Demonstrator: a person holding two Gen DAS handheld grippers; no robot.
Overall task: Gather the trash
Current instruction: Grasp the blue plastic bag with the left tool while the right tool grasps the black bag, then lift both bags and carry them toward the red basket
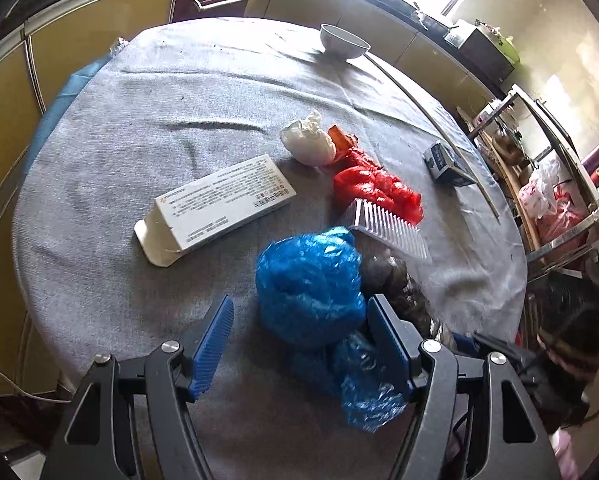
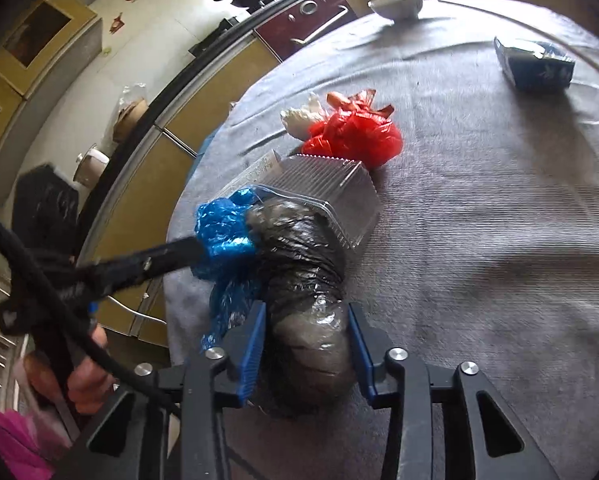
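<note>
A crumpled blue plastic bag [image 1: 307, 280] lies on the grey-clothed table [image 1: 139, 120] between the fingers of my left gripper [image 1: 299, 308]. The right finger touches the bag, the left finger stands apart from it, so this gripper is open. Beside the blue bag lies a black plastic bag [image 2: 303, 264], rolled into a bundle. My right gripper [image 2: 307, 308] is shut on its near end, with both blue pads pressing its sides. The black bag's far end sits in a clear ridged plastic tray [image 2: 331, 184]. Behind it lie a red bag [image 2: 351, 136] and a white wad [image 2: 299, 118].
A long white carton [image 1: 215, 208] lies left of the pile. A small blue carton [image 1: 445, 162] sits near the right table edge, and a white bowl [image 1: 344, 42] at the far edge. Yellow cabinets [image 1: 3, 120] stand left, and a cluttered metal rack [image 1: 539, 184] right.
</note>
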